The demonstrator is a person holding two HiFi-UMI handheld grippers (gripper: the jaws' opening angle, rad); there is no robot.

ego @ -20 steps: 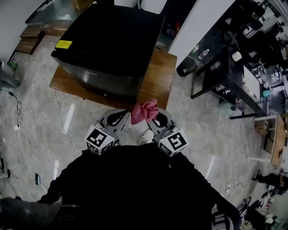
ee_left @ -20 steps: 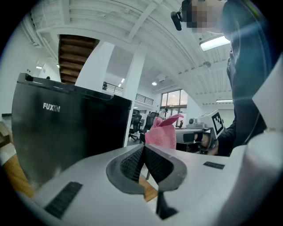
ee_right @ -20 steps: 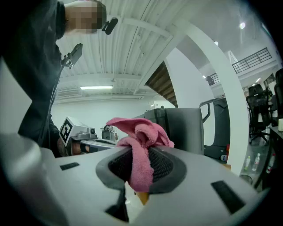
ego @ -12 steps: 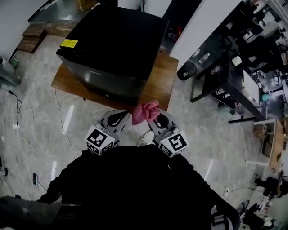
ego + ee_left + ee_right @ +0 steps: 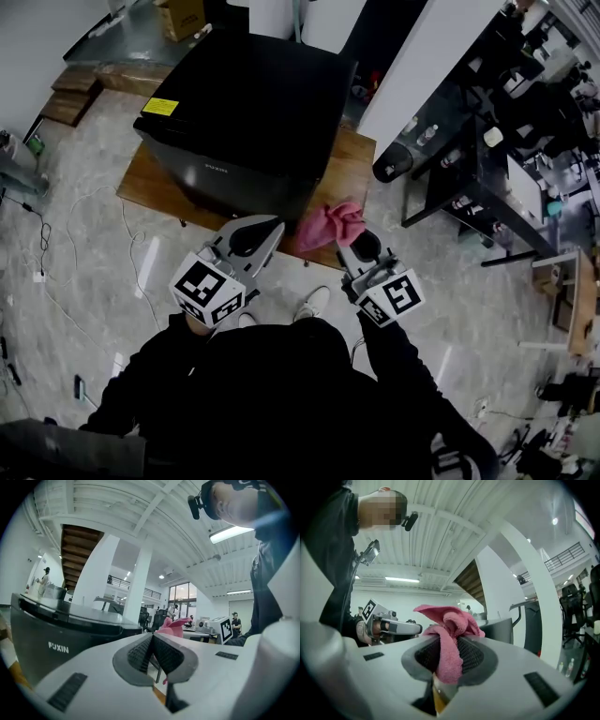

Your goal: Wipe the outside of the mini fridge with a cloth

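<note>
Pink cloth (image 5: 330, 223) clamped in right tongs (image 5: 449, 654), just beside fridge (image 5: 248, 112); left tongs (image 5: 152, 651) closed, empty. Wiping apparently not yet started.

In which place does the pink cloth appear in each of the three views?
Head view: the cloth is right of centre, in the right gripper, by the front corner of the fridge.
Left gripper view: just right of centre, behind the shut, empty left gripper.
Right gripper view: centre, clamped between the jaws.
Shared landmark: the black fridge.
</note>
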